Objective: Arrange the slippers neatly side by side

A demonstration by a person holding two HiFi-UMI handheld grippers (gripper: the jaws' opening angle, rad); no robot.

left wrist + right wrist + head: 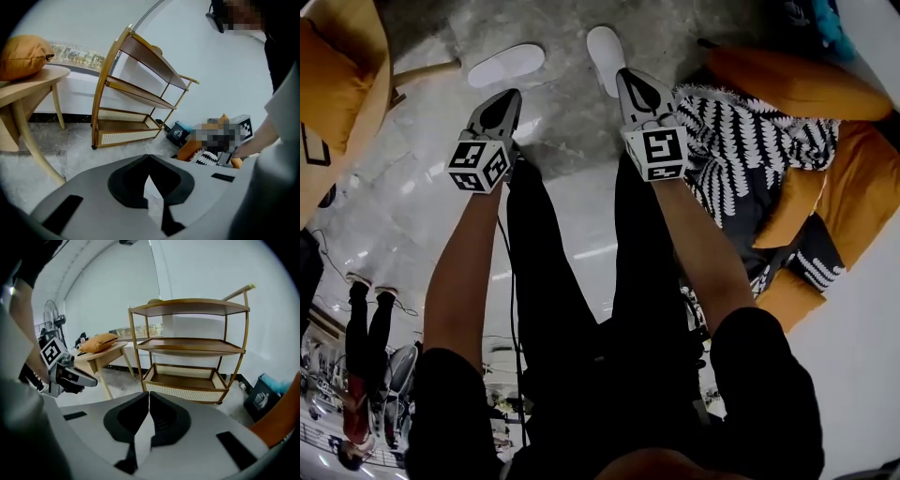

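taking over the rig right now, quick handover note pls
Left gripper: shut, empty.
Right gripper: shut, empty.
Things: both slippers are on the grey floor ahead of the grippers. The left white slipper lies crosswise. The right white slipper points away, with a gap between them.
Done: neither slipper is in a gripper.
Left: the pair is not parallel. Turn one to match the other and set them close, side by side.

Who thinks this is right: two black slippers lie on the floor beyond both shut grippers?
Not black: the head view shows the left slipper and right slipper are white, on the floor beyond the shut left gripper and right gripper.
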